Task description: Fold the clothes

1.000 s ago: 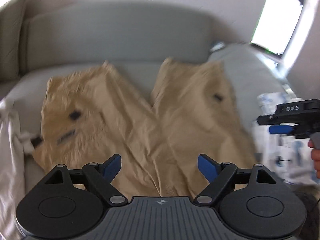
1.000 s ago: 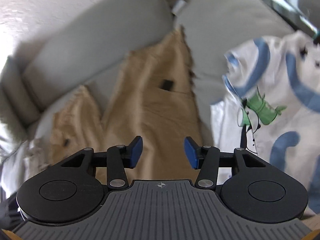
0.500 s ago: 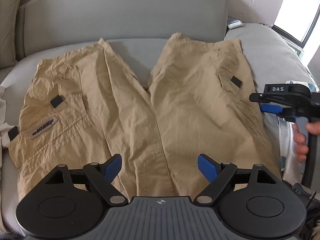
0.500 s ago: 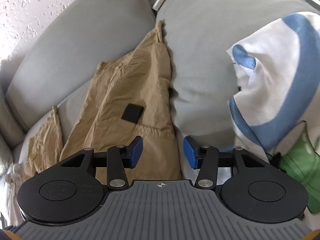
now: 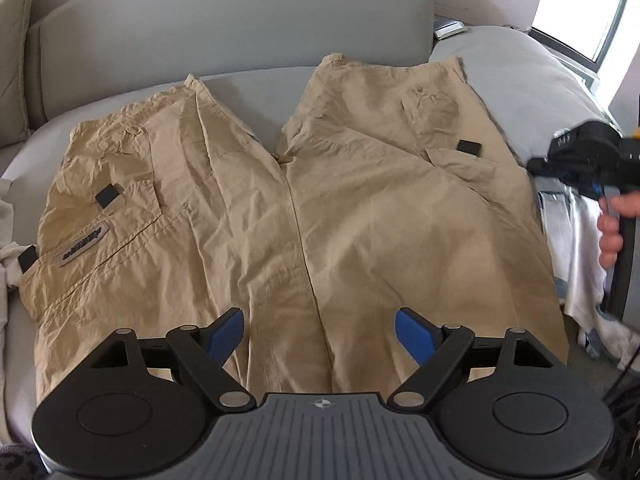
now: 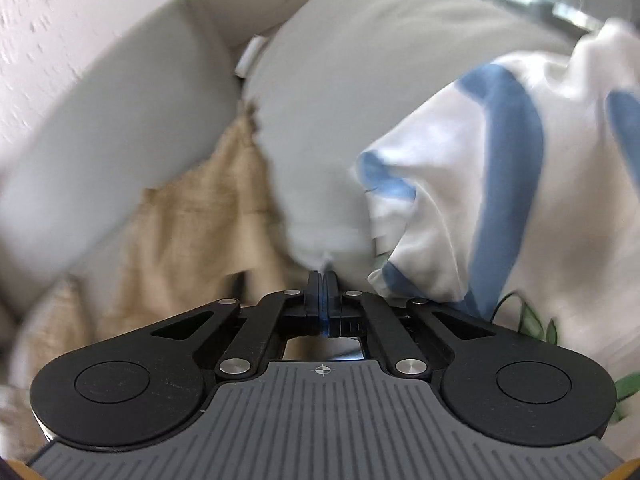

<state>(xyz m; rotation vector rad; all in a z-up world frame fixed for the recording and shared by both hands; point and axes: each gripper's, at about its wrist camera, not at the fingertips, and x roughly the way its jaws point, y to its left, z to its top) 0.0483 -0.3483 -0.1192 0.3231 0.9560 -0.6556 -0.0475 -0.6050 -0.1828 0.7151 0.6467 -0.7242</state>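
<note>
L claw (image 5: 319,326) stood wide open, nothing between the blue pads (image 5: 414,334); it hung over the near end of the shorts (image 5: 304,208), not clearly touching the cloth. R claw (image 6: 323,282) had just snapped closed, pads pressed flat together. Tips sat at the edge where tan cloth met grey cushion (image 6: 360,80); view too blurred to tell if any fabric was pinched.

From the L view, R claw (image 5: 560,168) showed at the far right edge of the shorts, a hand (image 5: 612,228) around its handle.

Shorts lay spread flat on the grey sofa (image 5: 224,28), both legs pointing toward the backrest, waist end nearest the L claw. Black tab (image 5: 107,197) + sewn label (image 5: 82,246) on the left leg pocket, another black tab (image 5: 469,147) on the right leg. Cloth wrinkled, not folded.

White garment w/ blue bands (image 6: 500,184) heaped just right of the R claw, on the cushion. Pale cloth (image 5: 6,248) at the sofa's left edge, beside the shorts.
</note>
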